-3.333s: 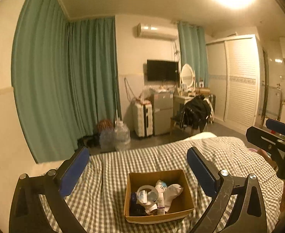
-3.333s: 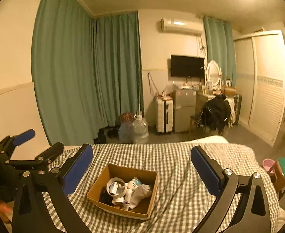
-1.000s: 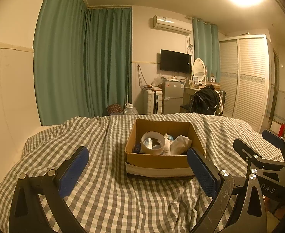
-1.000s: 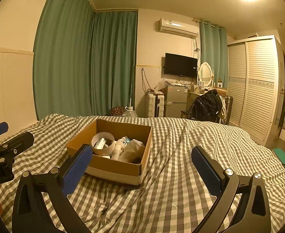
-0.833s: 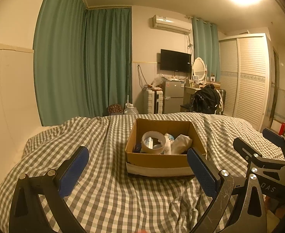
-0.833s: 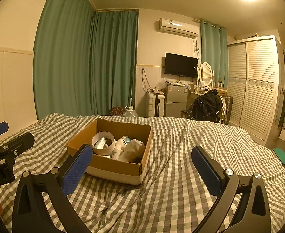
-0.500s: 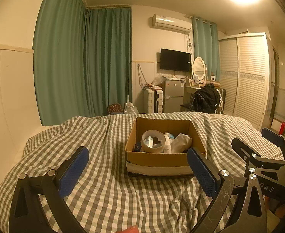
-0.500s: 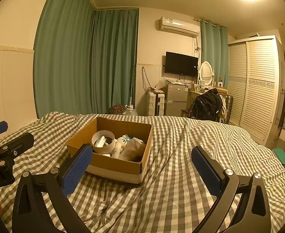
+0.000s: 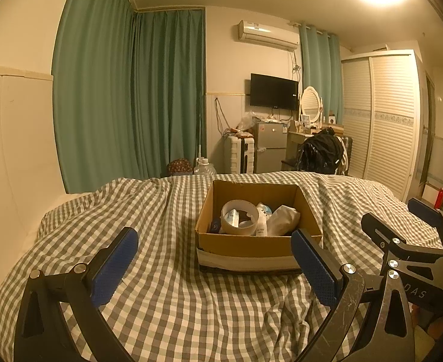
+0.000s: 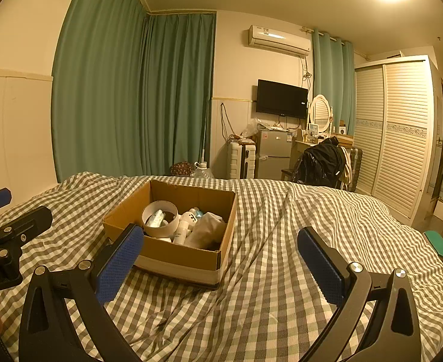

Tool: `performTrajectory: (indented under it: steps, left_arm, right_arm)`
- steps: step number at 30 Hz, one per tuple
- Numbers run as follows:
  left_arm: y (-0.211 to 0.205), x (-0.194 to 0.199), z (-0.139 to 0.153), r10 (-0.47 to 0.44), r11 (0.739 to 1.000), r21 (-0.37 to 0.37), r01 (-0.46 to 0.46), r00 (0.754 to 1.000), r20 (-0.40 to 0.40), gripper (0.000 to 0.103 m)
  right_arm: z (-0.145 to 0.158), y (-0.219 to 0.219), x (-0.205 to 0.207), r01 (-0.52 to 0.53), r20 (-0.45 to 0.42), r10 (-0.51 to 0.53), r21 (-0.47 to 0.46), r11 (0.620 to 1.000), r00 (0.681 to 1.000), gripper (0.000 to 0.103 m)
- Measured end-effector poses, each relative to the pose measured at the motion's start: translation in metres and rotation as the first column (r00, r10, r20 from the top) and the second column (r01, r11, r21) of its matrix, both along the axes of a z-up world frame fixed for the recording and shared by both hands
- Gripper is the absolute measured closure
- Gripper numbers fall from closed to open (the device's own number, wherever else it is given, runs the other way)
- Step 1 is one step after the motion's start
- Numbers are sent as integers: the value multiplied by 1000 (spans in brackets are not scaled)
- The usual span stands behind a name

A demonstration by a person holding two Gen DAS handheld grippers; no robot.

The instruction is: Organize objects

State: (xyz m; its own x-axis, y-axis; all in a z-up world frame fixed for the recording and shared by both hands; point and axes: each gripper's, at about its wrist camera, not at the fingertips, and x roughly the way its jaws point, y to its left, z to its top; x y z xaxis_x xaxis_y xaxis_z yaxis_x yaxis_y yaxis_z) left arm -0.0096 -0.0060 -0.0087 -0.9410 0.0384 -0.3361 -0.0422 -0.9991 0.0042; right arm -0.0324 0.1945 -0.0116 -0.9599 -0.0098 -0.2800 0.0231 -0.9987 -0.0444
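- My left claw (image 9: 213,261) is spread wide with nothing between its blue pads; my right claw (image 10: 219,261) is just as wide and also bare. Both hover over the near part of the bed (image 9: 167,307).
- The cardboard box (image 9: 259,246) sits mid-bed on the checked cover, straight ahead of my left claw and ahead-left of my right.
- Inside it lie a tape roll (image 9: 239,217) at the left, a small white bottle (image 10: 181,230) in the middle and a crumpled pale cloth (image 9: 283,220) at the right, all touching one another.
- I judge the tape roll light and stiff, best pinched across its wall; the bottle looks smooth and could slip, so I would grip its body crosswise; the cloth is soft, grab any fold.
- The box walls stand in my way, so I would come in from above.
- The cover is wrinkled and soft, so things set down may tip.
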Motion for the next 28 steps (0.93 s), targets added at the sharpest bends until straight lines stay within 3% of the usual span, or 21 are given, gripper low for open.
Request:
performTrajectory:
  steps: [28]
  left_arm:
    - [-1,-6,-3,-7,1000,-14,7,1000,13,0]
  right_arm:
    - [-5,4,1,-4,13,4,2,1000,1000,1]
